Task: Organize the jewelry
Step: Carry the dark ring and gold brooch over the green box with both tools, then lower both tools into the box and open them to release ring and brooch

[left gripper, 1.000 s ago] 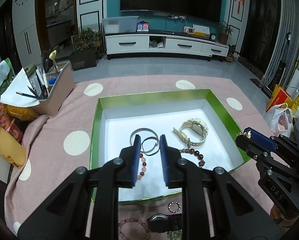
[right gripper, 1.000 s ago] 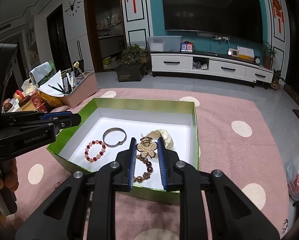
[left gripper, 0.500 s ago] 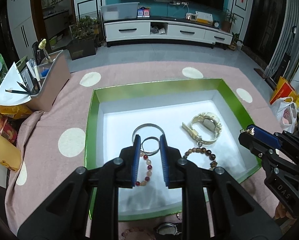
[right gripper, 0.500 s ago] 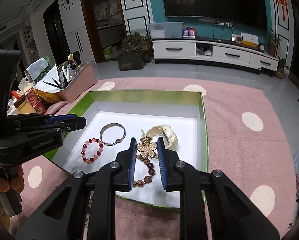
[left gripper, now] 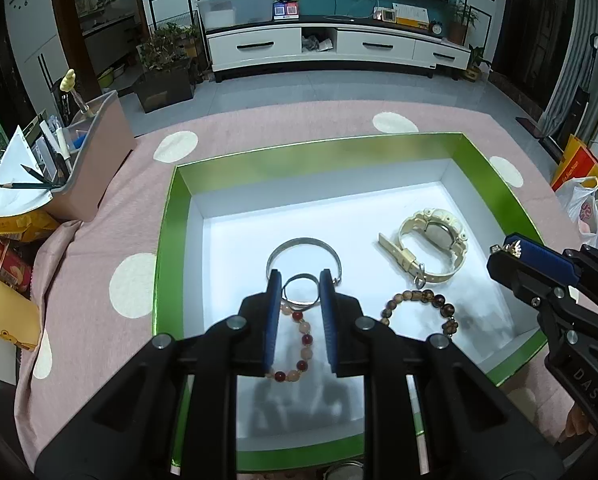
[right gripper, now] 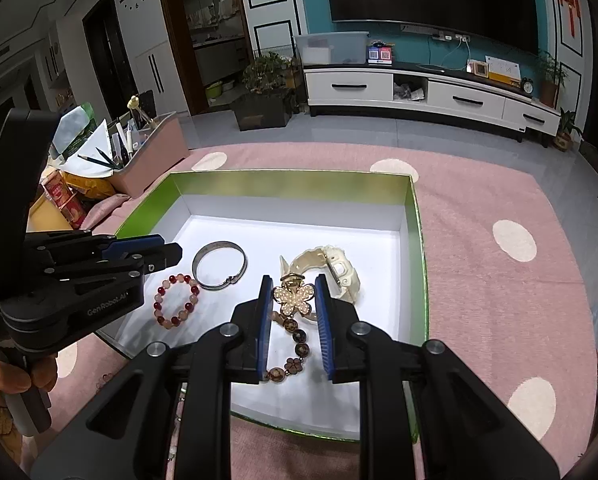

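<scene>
A green box (left gripper: 167, 240) with a white floor holds a silver bangle (left gripper: 305, 244), a red bead bracelet (left gripper: 303, 340), a brown bead bracelet (left gripper: 419, 300) and a cream watch (left gripper: 435, 240). My left gripper (left gripper: 301, 280) is shut on a small silver ring (left gripper: 301, 290) above the red bracelet. My right gripper (right gripper: 293, 284) is shut on a pearl butterfly hair clip (right gripper: 293, 298) above the brown bracelet (right gripper: 295, 340), near the watch (right gripper: 335, 268). The bangle (right gripper: 219, 266) and red bracelet (right gripper: 177, 306) lie to its left.
The box (right gripper: 417, 240) sits on a pink dotted cloth (right gripper: 499, 300). A pink desk organizer (left gripper: 95, 148) with pens and snack packs stand at the left. More jewelry, including a watch (left gripper: 345, 470), lies on the cloth in front of the box.
Both grippers have moved forward over the box, each still holding its piece. The loose jewelry in front of the box has slid mostly out of the left view.
</scene>
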The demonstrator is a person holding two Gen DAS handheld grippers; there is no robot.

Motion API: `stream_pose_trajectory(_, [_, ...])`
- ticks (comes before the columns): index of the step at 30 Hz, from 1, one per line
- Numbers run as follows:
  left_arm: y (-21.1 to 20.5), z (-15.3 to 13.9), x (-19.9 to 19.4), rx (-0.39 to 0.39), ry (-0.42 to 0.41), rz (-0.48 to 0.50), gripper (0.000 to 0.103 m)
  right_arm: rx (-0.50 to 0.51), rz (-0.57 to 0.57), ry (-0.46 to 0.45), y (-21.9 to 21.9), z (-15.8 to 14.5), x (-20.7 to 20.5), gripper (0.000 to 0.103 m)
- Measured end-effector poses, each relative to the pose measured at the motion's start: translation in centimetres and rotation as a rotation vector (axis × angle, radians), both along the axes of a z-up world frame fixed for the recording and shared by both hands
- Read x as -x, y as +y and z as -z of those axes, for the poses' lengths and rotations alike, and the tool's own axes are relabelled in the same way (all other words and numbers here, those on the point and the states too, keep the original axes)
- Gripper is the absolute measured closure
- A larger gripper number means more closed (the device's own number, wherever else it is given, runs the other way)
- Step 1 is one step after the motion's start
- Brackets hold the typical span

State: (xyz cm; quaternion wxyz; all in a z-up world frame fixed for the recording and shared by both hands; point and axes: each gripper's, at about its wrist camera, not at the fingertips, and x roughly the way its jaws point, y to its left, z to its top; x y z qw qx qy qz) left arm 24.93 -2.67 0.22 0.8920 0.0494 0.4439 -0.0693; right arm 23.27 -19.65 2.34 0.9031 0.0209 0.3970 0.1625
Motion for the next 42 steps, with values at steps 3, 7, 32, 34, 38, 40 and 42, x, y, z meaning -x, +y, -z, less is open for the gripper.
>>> stream_pose_trajectory(3, [-0.2, 0.2, -0.2, -0.005, 0.004, 0.003, 0.084, 0.001, -0.004, 0.009, 0.2, 0.2, -0.4, 0.082])
stream_pose_trajectory(7, [-0.5, 0.6, -0.5, -0.011, 0.013, 0.003, 0.084, 0.001, -0.008, 0.022, 0.4, 0.5, -0.8, 0.082])
stream_pose_trajectory(32, [-0.8, 1.9, -1.5, -0.034, 0.036, 0.014, 0.084, 0.017, -0.023, 0.05, 1.7, 1.5, -2.3, 0.082])
stream_pose_trajectory(34, [-0.8, 1.9, -1.5, -0.034, 0.037, 0.015, 0.084, 0.02, -0.023, 0.051, 1.8, 1.5, -2.4, 0.082])
stream_pose_trajectory(38, [-0.9, 2.1, -1.5, -0.038, 0.039, 0.017, 0.084, 0.023, -0.025, 0.056, 2.0, 1.6, -2.6, 0.082])
stream_pose_trajectory(40, [-1.0, 2.2, -1.5, -0.042, 0.042, 0.017, 0.084, 0.024, -0.025, 0.059, 2.0, 1.6, -2.7, 0.082])
stream_pose_trajectory(42, [-1.0, 2.2, -1.6, -0.042, 0.044, 0.016, 0.084, 0.022, -0.028, 0.064, 2.1, 1.7, -2.9, 0.082])
